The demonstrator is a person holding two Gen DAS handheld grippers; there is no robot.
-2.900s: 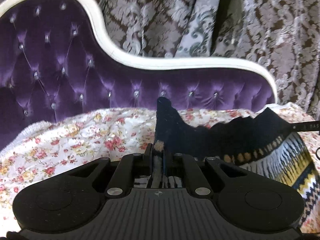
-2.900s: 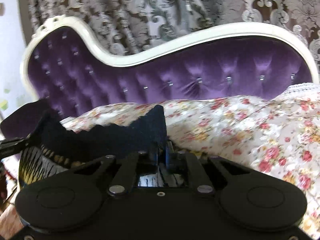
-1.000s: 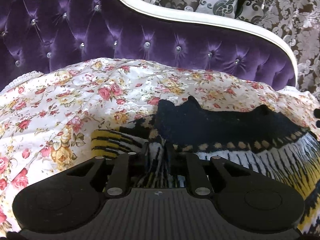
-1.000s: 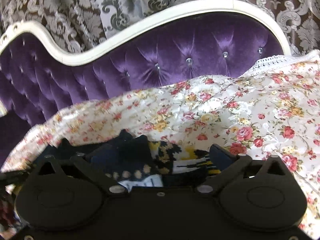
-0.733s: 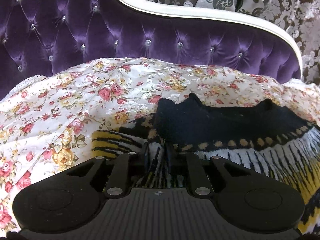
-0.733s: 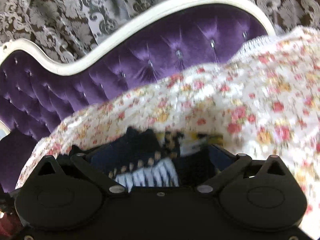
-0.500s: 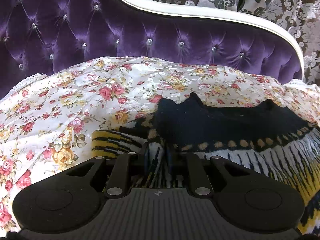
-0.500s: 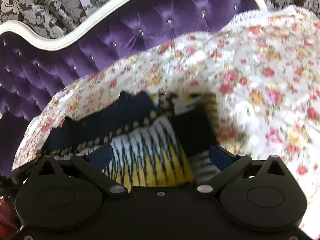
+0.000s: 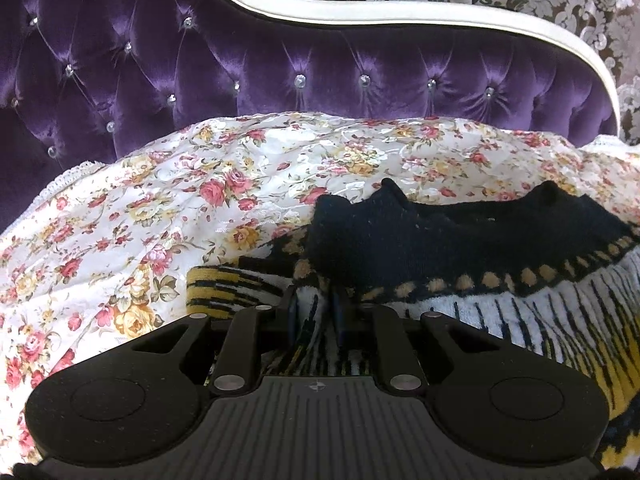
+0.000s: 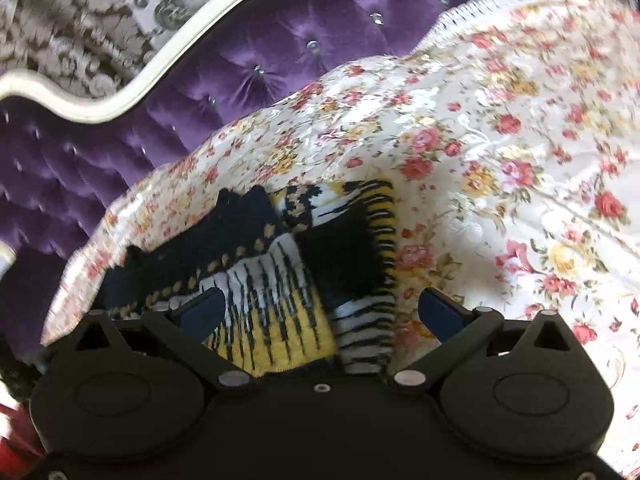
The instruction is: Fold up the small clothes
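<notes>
Your sweater [image 9: 460,248], a small knit with a dark navy top, a row of tan dots and white, yellow and black stripes below, lies on the flowered bedspread [image 9: 160,208] of the sofa, its navy part folded over toward the backrest. In your left wrist view a striped sleeve [image 9: 224,288] sticks out to the left from under the navy layer. Your left gripper [image 9: 314,312] has its jaws pressed nearly together on a bunch of the striped knit, pinching it at the sweater's near edge. In your right wrist view the sweater [image 10: 272,296] lies slanted across the bedspread [image 10: 500,160], and your right gripper [image 10: 320,308] has its jaws spread wide, one blue fingertip [image 10: 200,306] over the striped knit and the other beside the sweater above the flowered cloth; neither presses on anything. That view is blurred toward its edges. Behind the bedspread runs the sofa's purple tufted backrest [image 9: 280,60] with small shiny buttons and a curved white frame [image 9: 360,12]. Past the frame hang curtains [image 9: 580,8] in a grey and brown damask pattern.
</notes>
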